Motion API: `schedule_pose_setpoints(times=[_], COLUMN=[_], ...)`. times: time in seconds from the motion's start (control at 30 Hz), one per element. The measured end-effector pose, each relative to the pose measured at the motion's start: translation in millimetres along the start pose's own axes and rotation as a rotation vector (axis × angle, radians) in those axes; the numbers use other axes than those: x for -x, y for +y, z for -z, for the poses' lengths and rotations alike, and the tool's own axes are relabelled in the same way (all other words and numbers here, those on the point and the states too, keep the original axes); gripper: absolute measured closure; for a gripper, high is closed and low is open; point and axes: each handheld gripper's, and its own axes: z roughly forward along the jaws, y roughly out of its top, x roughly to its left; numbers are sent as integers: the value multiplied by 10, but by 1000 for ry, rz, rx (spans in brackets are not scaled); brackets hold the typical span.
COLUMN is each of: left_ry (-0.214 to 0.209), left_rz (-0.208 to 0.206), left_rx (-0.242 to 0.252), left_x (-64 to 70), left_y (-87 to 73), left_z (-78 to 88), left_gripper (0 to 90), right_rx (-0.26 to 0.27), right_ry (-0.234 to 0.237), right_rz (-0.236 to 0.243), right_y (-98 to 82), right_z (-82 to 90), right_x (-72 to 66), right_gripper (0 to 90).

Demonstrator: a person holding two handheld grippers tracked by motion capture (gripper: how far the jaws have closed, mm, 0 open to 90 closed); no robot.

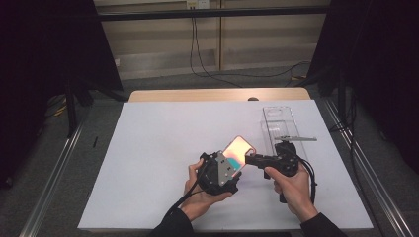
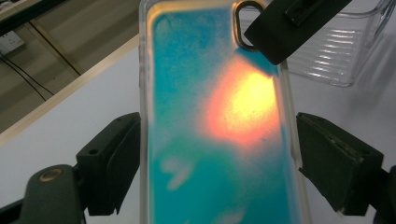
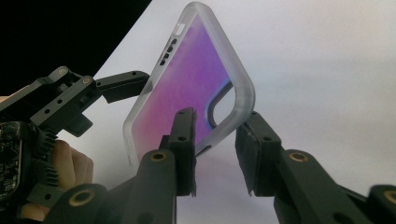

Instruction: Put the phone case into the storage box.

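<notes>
The left gripper (image 1: 231,165) clamps the phone case (image 1: 237,150) across its width, just beside the clear box (image 1: 278,123). The right gripper (image 3: 215,140) straddles its camera-hole corner, not yet pinching. Best close squarely there, keeping the case level.

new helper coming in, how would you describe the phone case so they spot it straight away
On the white table sheet, look near the front, between the person's two hands. The phone case is held up there, glowing orange and teal with a clear rim, unlike the colourless clear plastic box behind.
</notes>
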Motion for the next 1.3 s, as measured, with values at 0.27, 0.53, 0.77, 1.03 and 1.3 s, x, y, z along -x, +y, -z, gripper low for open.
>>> schedule_pose_setpoints(times=[0.27,0.53,0.77,1.03,1.3], left_ry=[25,19,-14,-46,-81], left_rz=[-8,13,56,144,202], left_rx=[-12,1,22,38,33], left_x=[18,-26,-93,-198,-348], left_y=[-27,-32,-31,-34,-68], left_z=[-39,-48,-55,-25,12], left_gripper=[170,168,132,44,26], right_rx=[19,43,80,108,127], right_ry=[28,77,84,62,28], right_rz=[-48,-63,-37,-32,5], right_y=[-18,-24,-10,23,43], right_z=[8,25,64,129,187], right_x=[0,-32,-66,1,27], right_gripper=[775,823,836,838,838])
